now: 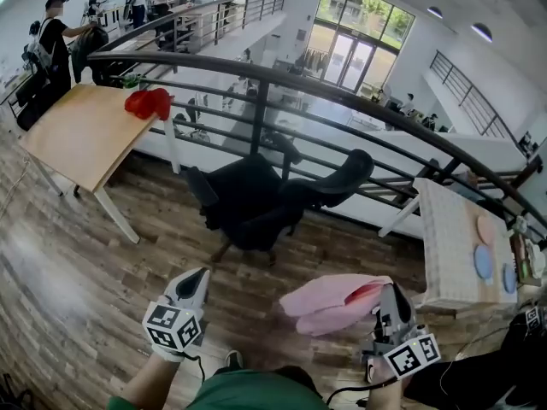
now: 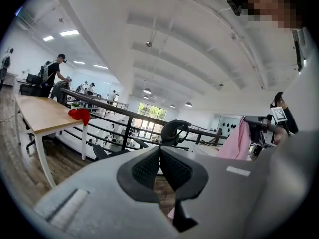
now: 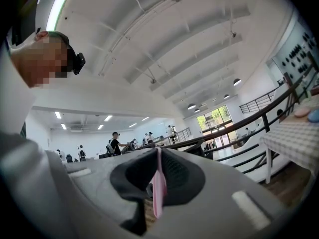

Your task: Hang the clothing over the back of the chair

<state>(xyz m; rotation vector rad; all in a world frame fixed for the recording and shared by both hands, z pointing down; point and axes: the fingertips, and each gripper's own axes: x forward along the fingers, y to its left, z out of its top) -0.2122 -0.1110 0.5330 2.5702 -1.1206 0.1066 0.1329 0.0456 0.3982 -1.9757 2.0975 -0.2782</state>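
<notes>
**Pink clothing held in the right gripper, short of the black chair**

A black office chair (image 1: 256,199) stands on a wood-plank floor (image 1: 77,280), in front of a dark metal railing (image 1: 342,96) that curves across behind it. The view looks steeply down from the person's head.

Nearer the person than the chair, and to its right, the right gripper (image 1: 389,300) is clamped on the pink clothing (image 1: 329,304). In the right gripper view a thin fold of the pink cloth is pinched between the two dark pads. From the head view the rest of the garment bunches out from the jaws toward the chair's side, held up off the floor. It is apart from the chair and touches no part of it.

Nearer the person than the chair, and to its left, the left gripper (image 1: 197,278) has its jaws pressed together with nothing between them. Its tips point toward the chair.

Left of the chair stands a light wooden table (image 1: 77,135) with a red item (image 1: 148,102) at the corner closest to the railing. Right of the chair is a white table (image 1: 440,229) bearing round plates (image 1: 484,261). People stand far beyond the wooden table.
</notes>
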